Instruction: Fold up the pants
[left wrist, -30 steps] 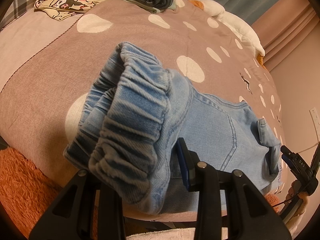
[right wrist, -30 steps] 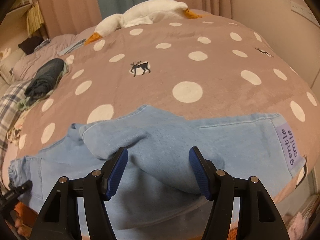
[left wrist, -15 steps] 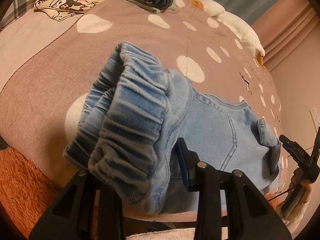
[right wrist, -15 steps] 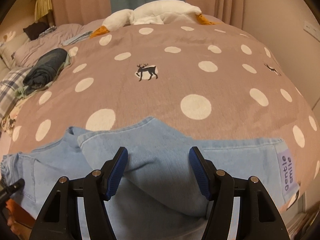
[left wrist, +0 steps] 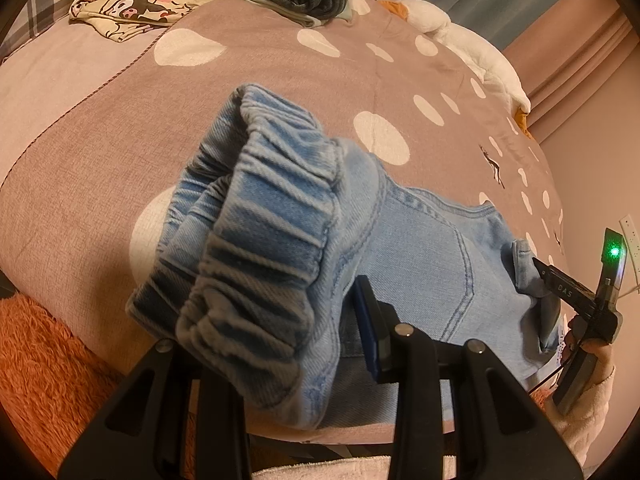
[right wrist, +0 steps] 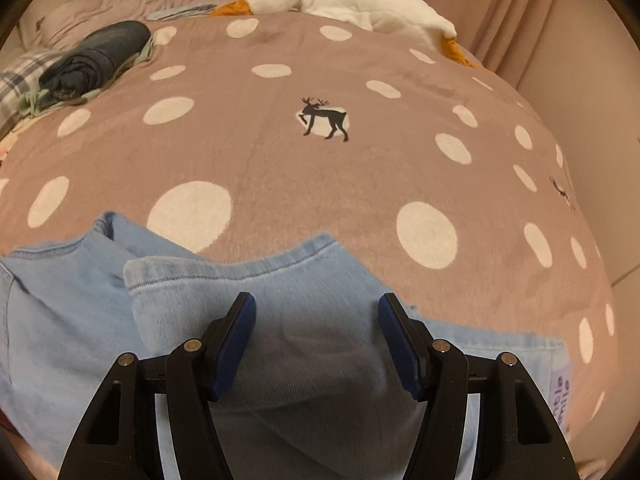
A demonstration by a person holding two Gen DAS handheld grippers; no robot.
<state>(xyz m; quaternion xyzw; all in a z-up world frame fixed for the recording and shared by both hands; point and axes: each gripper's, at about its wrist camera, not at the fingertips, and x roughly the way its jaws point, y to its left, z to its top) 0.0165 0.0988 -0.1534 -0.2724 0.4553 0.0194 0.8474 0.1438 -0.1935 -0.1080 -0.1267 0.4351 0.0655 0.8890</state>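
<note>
While the left gripper point(left wrist: 320, 320) was clenched on the elastic waistband point(left wrist: 264, 248) of the light-blue denim pants point(left wrist: 432, 256), that gathered band stood lifted off the bed toward ten o'clock. Further out at two o'clock, the seat and back pocket lay flat on the polka-dot blanket point(left wrist: 280, 92). At three o'clock the right gripper point(left wrist: 568, 292) showed at the leg end. Seen from its own wrist, the right gripper point(right wrist: 316, 340) held a raised hump of the leg cloth between spread jaws; whether it pinched the fabric or only straddled it could not be told. Beyond, at twelve o'clock, the hem point(right wrist: 240, 268) lay on the blanket; a folded dark garment point(right wrist: 96, 60) sat at ten o'clock, a plush goose point(right wrist: 344, 0) at twelve. By my reading, the lengthwise fold was in hand: next, both ends wanted carrying together, edges matched, without dragging cloth.
</note>
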